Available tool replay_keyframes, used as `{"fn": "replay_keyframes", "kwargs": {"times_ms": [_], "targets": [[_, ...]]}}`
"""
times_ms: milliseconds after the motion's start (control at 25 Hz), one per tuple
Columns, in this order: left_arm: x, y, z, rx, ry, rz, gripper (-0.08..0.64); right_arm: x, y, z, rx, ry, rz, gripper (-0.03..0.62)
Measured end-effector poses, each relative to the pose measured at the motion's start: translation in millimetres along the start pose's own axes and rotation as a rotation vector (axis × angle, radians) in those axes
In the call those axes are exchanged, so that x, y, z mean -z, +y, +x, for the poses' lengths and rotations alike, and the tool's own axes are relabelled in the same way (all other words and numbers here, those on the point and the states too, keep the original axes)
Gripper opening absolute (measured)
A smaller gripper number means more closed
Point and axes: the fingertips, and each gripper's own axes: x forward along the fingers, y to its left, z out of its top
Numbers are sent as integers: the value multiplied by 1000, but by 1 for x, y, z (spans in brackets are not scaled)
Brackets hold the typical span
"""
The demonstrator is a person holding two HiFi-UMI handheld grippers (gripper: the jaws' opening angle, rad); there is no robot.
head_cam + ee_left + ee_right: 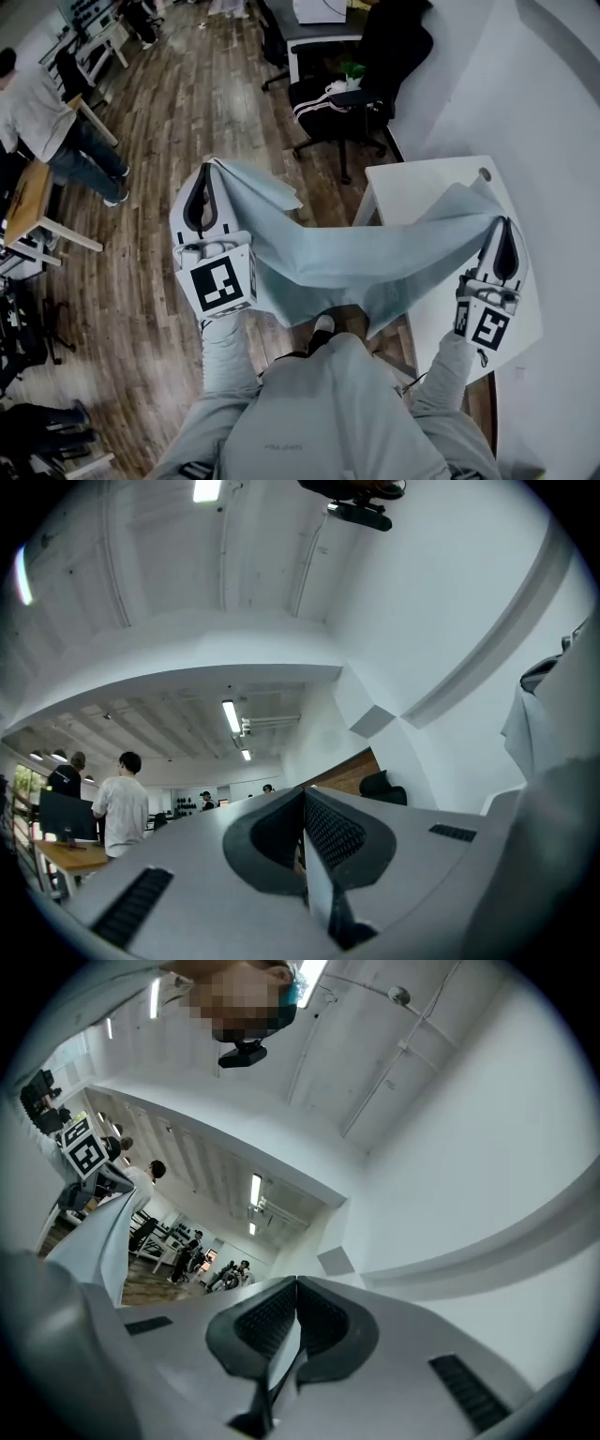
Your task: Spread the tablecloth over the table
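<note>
Dark, streaky plank floor (187,112) across most of the head view. At the right, a white, smooth, rectangular worktop (422,187) with a small round hole near its far corner.

Strung in the air between the two tongs: the tablecloth (347,258), pale blue, thin and soft, sagging in a broad curve at the middle with loose folds near each end. Left end out over the floor, right end above the worktop's near part; cannot tell whether it touches the surface there. Also seen in the left gripper view as a pale drape at the right edge (553,724), and in the right gripper view as a drape at the left (94,1232).

Beyond the worktop, a black office chair (347,103) on a wheeled star base.

Left tongs (202,178), of matte grey plastic and tapering to a point, clenched on a corner of the tablecloth; ribbed black pads pressed together (305,803) with a thin strip of cloth running down between them. Right tongs (503,239) of the same make, likewise clamped tight on the opposite corner, with a pale fold of cloth pinched between the dimpled black pads (297,1288).

Behind each pair, a white cube with black square markers (223,281), (487,326).
</note>
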Motion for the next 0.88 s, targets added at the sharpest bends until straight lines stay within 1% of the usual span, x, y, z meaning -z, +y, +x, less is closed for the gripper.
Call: {"fn": "replay_keyframes", "kwargs": {"times_ms": [160,240,360,480,640,880], "targets": [[0,-28,34,63,5,-12,25,9,-24,4,66,17,-18,21],[-4,-45,51,101,-18,-27,23,12,-36,2,104,35,-35,21],[-10,-76,75,179,-55,-48,23,16,-55,-11,177,78,-83,21],[-16,-109,100,274,-86,-70,23,15,-72,-27,269,124,-125,21],[-18,-163,139,420,-108,-95,23,19,-97,-49,415,195,-178,21],[-21,-238,193,623,-156,-140,23,23,-113,-77,616,312,-254,21]]}}
